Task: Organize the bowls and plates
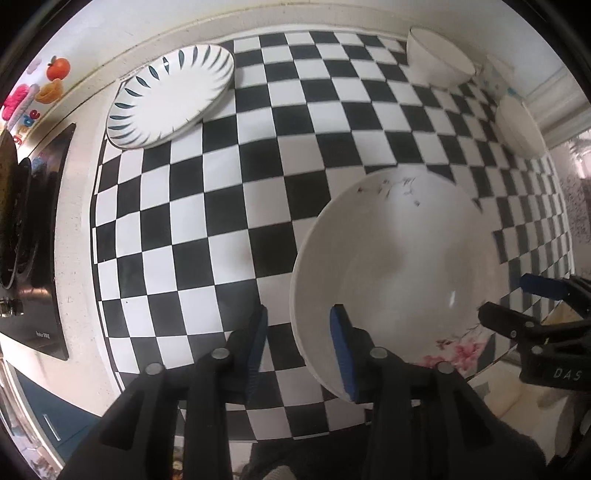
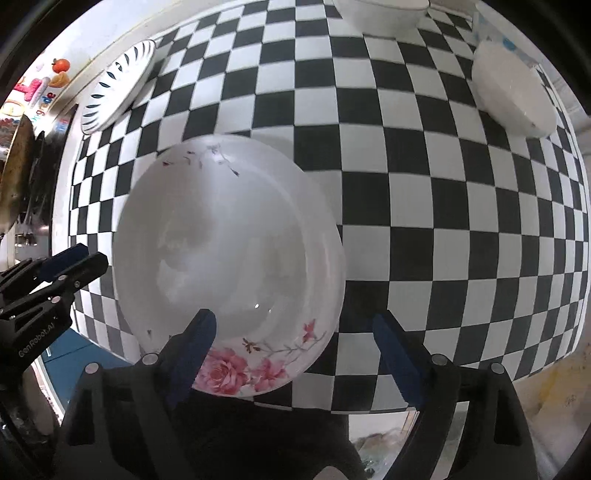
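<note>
**Clerk:** Left wrist view, item one?

**Keeper:** Rose-patterned plate [image 1: 399, 280], white, deep, pink flowers on the near rim, grey sprigs on the far rim. It lies on the checkered mat [image 1: 207, 206], toward the near right edge. The left gripper [image 1: 299, 332] has its blue-padded fingers apart; the right pad sits over the plate's near rim, the left pad outside it over the mat. Whether either pad touches the plate, I cannot tell.

**Clerk:** Other stock in that view?

**Keeper:** Leaf-rimmed plate [image 1: 171, 94] at the far left corner of the mat, partly overhanging onto the counter. White bowl [image 1: 439, 59] at the far right. Second white bowl [image 1: 521, 127] along the right edge. The right gripper [image 1: 517, 306] shows at the plate's right side. Black cooktop [image 1: 33, 240] off to the left; fruit magnets [image 1: 55, 77] above it.

**Clerk:** Right wrist view?

**Keeper:** Same rose-patterned plate [image 2: 229, 258], lower left of the mat [image 2: 424, 184]. Right gripper [image 2: 291, 354] spread wide: left finger over the plate's flowered rim, right finger clear of it over the mat. Nothing is clamped. Left gripper [image 2: 74, 262] at the plate's left edge. Leaf-rimmed plate [image 2: 118, 85] far left, one bowl [image 2: 380, 14] at the top, another [image 2: 513, 96] upper right.
</note>
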